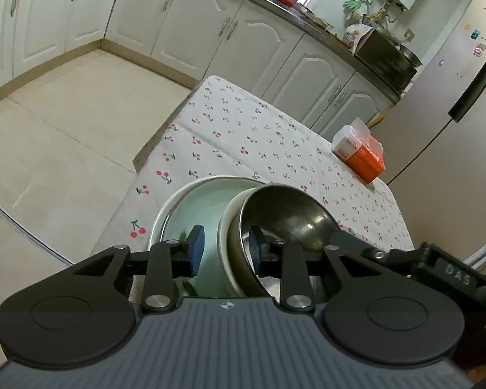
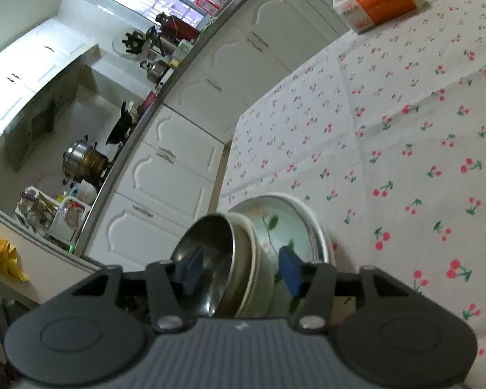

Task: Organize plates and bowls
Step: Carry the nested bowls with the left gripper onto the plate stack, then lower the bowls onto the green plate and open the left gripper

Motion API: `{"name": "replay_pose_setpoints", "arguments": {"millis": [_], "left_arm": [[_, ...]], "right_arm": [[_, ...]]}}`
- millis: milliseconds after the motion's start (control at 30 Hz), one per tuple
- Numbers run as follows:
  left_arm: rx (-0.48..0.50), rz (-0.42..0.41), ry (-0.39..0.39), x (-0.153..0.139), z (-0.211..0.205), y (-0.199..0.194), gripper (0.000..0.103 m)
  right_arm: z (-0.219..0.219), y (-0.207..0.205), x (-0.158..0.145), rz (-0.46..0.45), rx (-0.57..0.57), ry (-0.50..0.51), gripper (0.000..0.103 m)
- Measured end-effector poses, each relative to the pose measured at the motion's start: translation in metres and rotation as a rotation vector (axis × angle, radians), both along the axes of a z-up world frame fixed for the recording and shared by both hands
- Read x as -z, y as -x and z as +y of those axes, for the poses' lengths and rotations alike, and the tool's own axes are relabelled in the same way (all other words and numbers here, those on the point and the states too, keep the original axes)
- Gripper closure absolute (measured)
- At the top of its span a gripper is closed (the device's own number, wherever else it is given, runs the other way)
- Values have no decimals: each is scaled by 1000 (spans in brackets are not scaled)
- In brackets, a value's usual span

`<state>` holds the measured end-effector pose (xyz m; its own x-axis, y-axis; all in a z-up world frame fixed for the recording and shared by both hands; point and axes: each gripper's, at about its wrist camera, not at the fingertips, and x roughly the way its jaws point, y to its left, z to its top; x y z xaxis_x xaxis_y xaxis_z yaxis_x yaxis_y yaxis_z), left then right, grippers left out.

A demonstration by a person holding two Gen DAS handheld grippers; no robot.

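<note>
Both grippers seem to be carrying one nested stack here, so the trick is keeping them level with each other and moving together, or the steel bowl [image 1: 288, 214] slides out of the white bowl [image 1: 225, 246] under it. The left gripper [image 1: 225, 253] has its blue pads either side of the two bowl rims, looks like pinching them, one pad inside the pale green plate [image 1: 194, 207], the other inside the steel bowl. The right gripper [image 2: 239, 270] does the same from the other side, one pad in the steel bowl [image 2: 207, 243], one over the plate [image 2: 275, 217]. The stack sits tilted, right between the fingers and close to each camera, at the near edge of the cherry-print surface [image 1: 259, 136]. I can't tell if it's lifted or touching the cloth. An orange box [image 1: 359, 152] sits well apart at the far corner.
</note>
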<state>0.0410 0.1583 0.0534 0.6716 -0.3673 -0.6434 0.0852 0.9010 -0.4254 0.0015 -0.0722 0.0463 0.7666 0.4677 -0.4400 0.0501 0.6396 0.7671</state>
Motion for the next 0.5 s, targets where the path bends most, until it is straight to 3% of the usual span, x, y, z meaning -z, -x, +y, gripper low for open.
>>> {"name": "replay_pose_setpoints", "arguments": {"millis": [100,433,500], "left_arm": [[-6,-25,-15,-3,1,5,51],[-68,-157,-133,-21,3,37,33],[-82,-191,-166,-26,2,47,19]], "right_arm": [[-4,6,-4,-21,14,10,45],[-6,38,-17,-84,81,162,28],[-7,44,-19,-90,96,195,23]]}}
